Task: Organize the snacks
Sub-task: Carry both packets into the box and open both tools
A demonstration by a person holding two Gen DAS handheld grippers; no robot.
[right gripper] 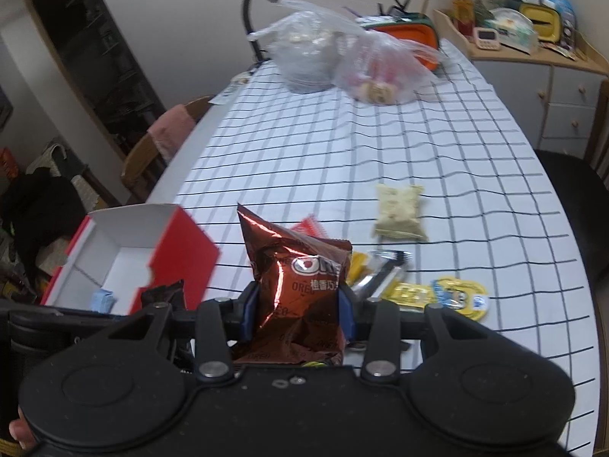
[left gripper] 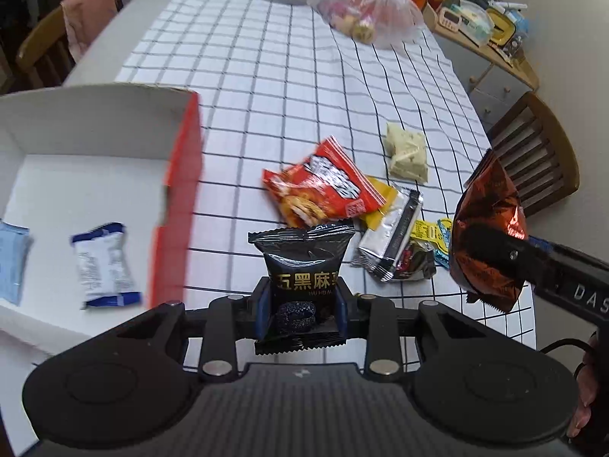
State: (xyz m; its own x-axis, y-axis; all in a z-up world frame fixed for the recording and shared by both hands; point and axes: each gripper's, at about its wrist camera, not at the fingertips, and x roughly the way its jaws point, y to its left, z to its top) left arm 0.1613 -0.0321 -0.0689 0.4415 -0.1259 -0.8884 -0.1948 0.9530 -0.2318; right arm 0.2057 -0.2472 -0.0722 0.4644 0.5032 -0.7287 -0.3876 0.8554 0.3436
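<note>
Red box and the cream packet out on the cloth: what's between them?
In the left wrist view, only bare checked cloth separates the red box from the cream packet; the red-orange packet sits nearer.

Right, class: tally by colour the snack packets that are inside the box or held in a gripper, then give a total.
Black packet, in the left gripper: 1
Copper-brown packet, in the right gripper: 1
Blue-and-white packet, in the box: 1
Light blue packet, in the box: 1
Total: 4

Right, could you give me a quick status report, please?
Left gripper shut on black packet. Right gripper shut on Oreo bag. Box open, nothing blocking. Loose snacks remain on table.
</note>
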